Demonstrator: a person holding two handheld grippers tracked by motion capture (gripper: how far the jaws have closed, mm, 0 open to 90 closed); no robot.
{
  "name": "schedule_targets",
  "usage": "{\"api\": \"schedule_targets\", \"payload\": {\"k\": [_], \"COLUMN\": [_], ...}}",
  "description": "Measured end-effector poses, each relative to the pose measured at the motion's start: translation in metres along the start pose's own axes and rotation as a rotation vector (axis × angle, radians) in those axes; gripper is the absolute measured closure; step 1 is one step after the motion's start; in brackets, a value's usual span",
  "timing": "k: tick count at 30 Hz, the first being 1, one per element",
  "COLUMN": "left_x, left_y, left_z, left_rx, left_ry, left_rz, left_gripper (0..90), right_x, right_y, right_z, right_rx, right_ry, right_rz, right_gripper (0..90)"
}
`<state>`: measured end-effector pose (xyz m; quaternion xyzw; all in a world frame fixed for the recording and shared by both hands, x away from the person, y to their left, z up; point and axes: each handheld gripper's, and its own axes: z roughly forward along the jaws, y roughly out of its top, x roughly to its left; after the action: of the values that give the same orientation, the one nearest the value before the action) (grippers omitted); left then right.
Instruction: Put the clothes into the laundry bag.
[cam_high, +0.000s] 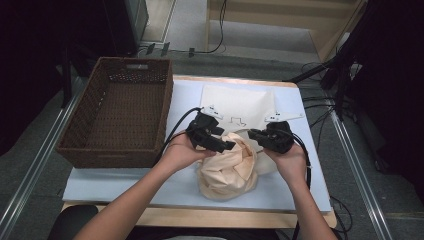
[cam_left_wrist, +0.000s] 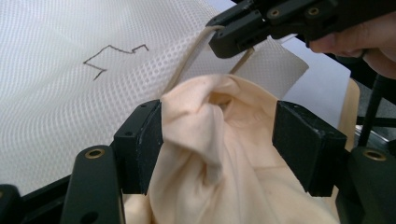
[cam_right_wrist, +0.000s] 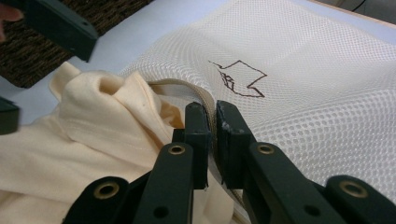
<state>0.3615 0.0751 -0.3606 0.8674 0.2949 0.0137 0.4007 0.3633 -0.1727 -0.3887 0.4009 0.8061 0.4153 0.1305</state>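
Observation:
A cream garment (cam_high: 230, 167) lies bunched on the table, its upper part at the mouth of a white mesh bag (cam_high: 240, 105) marked with a drawn arrow. My left gripper (cam_high: 225, 145) hovers over the garment, open. In the left gripper view a fold of the garment (cam_left_wrist: 224, 158) rises between the jaws of the left gripper (cam_left_wrist: 217, 144) and the right pad stands apart from it. My right gripper (cam_high: 255, 134) is shut on the bag's corded rim; in its own view the right gripper (cam_right_wrist: 215, 116) pinches that edge of the mesh bag (cam_right_wrist: 303, 93) beside the garment (cam_right_wrist: 93, 130).
A dark brown wicker basket (cam_high: 120, 110) stands on the left of the pale table board (cam_high: 125, 182), with nothing inside. Cables and dark stands lie on the floor beyond the table and at the right.

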Motion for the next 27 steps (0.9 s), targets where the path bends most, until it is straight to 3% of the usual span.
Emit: {"api": "schedule_targets", "payload": {"k": [12, 15, 21, 27], "left_x": [-0.007, -0.008, -0.007, -0.003], "left_y": [-0.034, -0.044, -0.060, -0.074], "left_z": [-0.015, -0.013, -0.009, 0.007], "left_rx": [0.026, 0.038, 0.051, 0.050], "left_ry": [0.002, -0.006, 0.008, 0.001], "left_rz": [-0.045, -0.074, -0.093, -0.126], "left_gripper": [26.7, 24.7, 24.2, 24.1], "right_x": [0.000, 0.000, 0.001, 0.001], "right_y": [0.000, 0.000, 0.001, 0.002], "right_z": [0.000, 0.000, -0.001, -0.001], "right_rx": [0.003, 0.003, 0.004, 0.000], "right_ry": [-0.002, -0.002, -0.002, 0.002], "right_rz": [-0.005, -0.005, -0.010, -0.014], "right_gripper": [84.8, 84.8, 84.8, 84.7]}}
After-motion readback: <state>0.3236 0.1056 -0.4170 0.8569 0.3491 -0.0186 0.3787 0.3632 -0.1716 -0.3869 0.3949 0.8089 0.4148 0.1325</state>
